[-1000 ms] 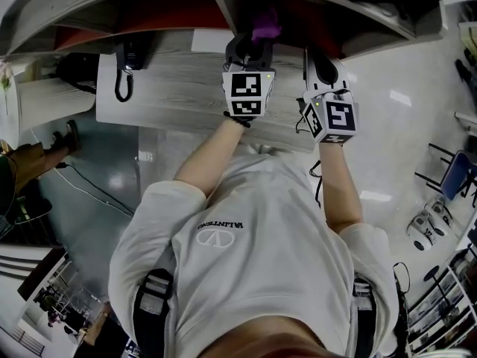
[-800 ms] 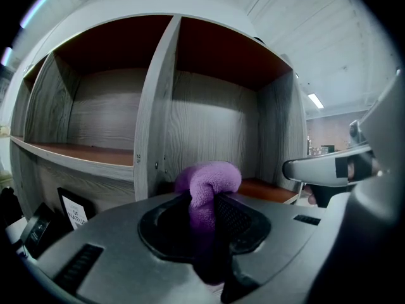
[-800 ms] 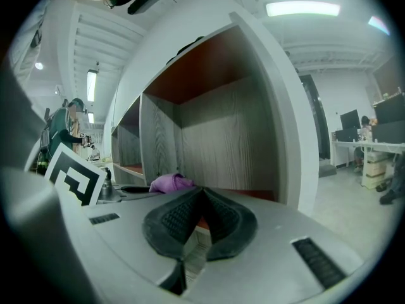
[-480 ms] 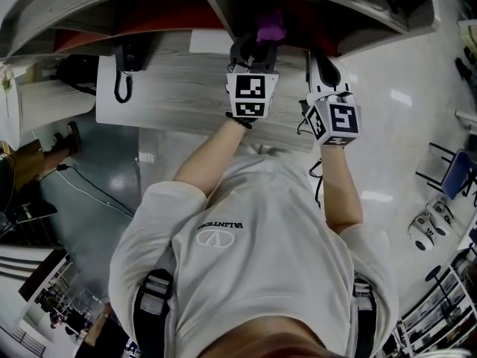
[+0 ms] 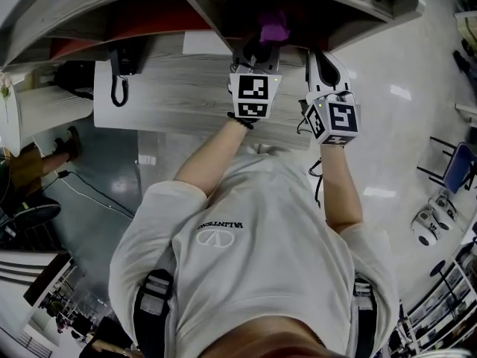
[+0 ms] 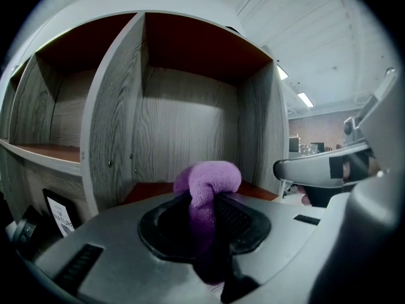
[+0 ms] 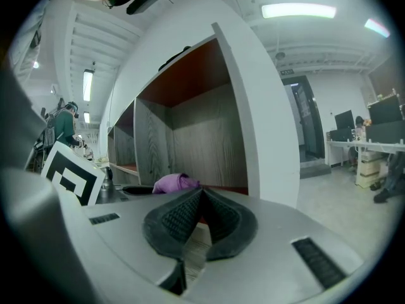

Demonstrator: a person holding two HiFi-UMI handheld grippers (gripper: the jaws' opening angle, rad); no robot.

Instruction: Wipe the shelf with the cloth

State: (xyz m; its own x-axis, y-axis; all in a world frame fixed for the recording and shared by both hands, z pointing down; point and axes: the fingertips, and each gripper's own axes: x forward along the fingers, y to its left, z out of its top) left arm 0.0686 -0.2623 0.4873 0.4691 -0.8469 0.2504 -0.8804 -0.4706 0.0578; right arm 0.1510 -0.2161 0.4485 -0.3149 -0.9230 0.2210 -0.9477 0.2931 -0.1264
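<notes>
– Since the earlier frame, the left tool [image 5: 257,51] has been carried slightly to the right along the mouth of the shelf [image 6: 183,128], and the purple cloth [image 5: 273,30] with it. The right tool [image 5: 322,64] has hardly been shifted.
– What is hidden or hard to make out?
– In the head view, the left tool's tips are lost in shadow under the shelf's edge. In the left gripper view, the cloth's lower part is sunk between the pads. The compartment floor is largely covered by the tool's body, so contact between cloth and shelf cannot be judged.
– How are the tools set?
– The left tool is pinched on the cloth, whose folded end bulges just beyond its tips, in front of the right-hand compartment. The right tool is pressed together with nothing held, above the worktop [image 5: 179,95]. From the right tool, the cloth is seen to the left and slightly ahead.
</notes>
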